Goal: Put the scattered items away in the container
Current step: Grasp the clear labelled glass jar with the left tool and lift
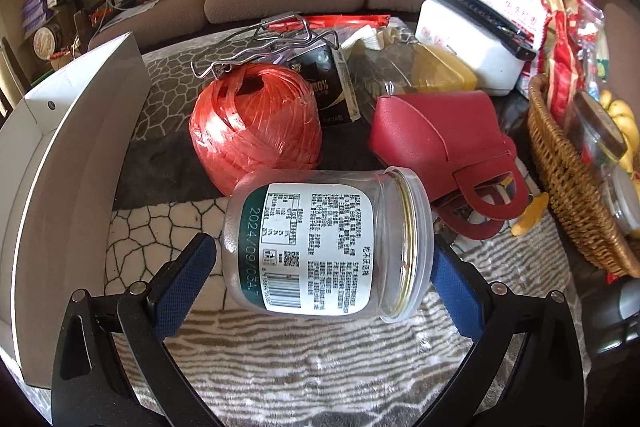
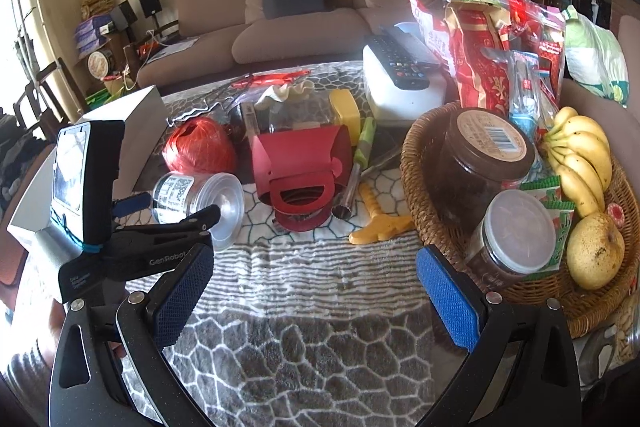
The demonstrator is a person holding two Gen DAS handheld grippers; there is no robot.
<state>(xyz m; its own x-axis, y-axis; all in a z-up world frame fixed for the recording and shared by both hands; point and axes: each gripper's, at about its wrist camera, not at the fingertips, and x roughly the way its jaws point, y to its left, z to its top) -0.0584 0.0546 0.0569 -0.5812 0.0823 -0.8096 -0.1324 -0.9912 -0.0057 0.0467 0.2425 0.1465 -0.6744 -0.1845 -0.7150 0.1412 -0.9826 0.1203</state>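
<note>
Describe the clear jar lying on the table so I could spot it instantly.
Start at the white box on the table's left; just right sits an orange twine ball. In front lies the jar, sideways between the left hand-held gripper fingers: clear, empty, lidless, white-and-green label.

Clear jar (image 1: 320, 243) w/ green-white label, orange twine ball (image 1: 256, 125), red holder (image 1: 440, 135), blue-padded fingers (image 1: 188, 287).

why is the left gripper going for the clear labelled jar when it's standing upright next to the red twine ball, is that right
Not quite: the clear labelled jar is lying on its side, not upright. The left wrist view shows its open mouth facing sideways, between the open fingers of the left gripper. The rest holds: it lies just in front of the red twine ball.
</note>
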